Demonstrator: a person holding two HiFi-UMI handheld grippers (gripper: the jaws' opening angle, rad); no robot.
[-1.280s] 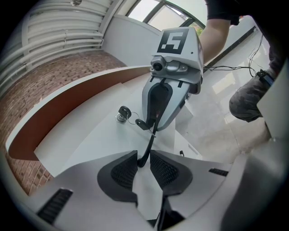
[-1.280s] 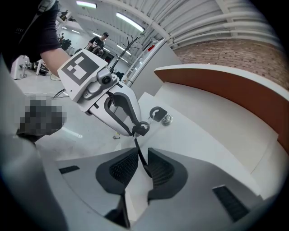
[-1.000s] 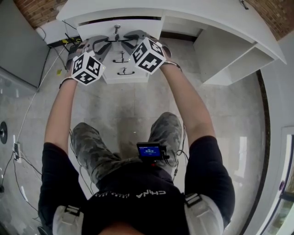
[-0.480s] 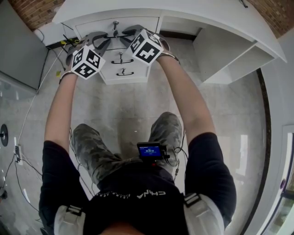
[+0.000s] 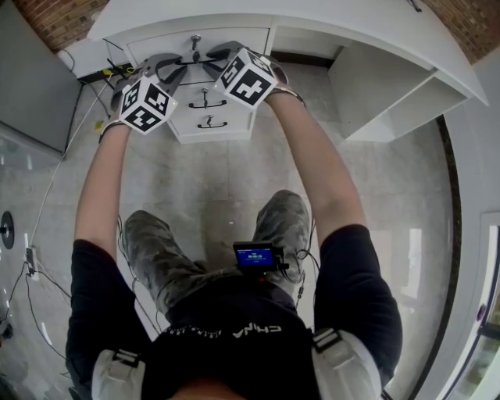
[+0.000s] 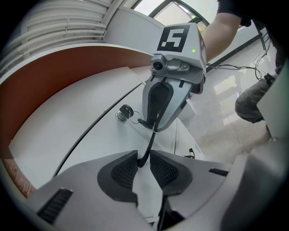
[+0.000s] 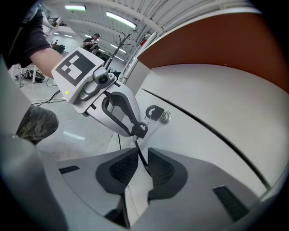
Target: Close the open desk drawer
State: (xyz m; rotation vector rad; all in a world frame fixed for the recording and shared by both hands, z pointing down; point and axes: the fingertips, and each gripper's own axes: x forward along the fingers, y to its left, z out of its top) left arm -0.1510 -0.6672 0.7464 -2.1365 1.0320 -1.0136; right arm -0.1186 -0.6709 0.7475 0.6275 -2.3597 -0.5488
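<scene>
The top drawer (image 5: 156, 45) of the white desk (image 5: 328, 17) sits in under the desk top, its front level with the drawers below. A key (image 5: 195, 38) hangs in its lock. Both grippers hold its thin dark handle (image 5: 196, 59): my left gripper (image 5: 181, 67) from the left, my right gripper (image 5: 212, 61) from the right. In the left gripper view the left gripper (image 6: 143, 164) is shut on the handle (image 6: 149, 143), with the key (image 6: 124, 111) beyond. In the right gripper view the right gripper (image 7: 142, 164) is shut on the handle (image 7: 139, 152).
Two lower drawers with handles (image 5: 205, 100) (image 5: 212, 123) sit under the top one. An open shelf bay (image 5: 383, 94) is at the desk's right. Cables (image 5: 109, 72) lie by the wall at left, next to a grey panel (image 5: 39, 70). The person's knees are below.
The drawer stuck out with a dark gap above it one second ago; it has slid in under the desk top. Both grippers moved toward the desk with it.
</scene>
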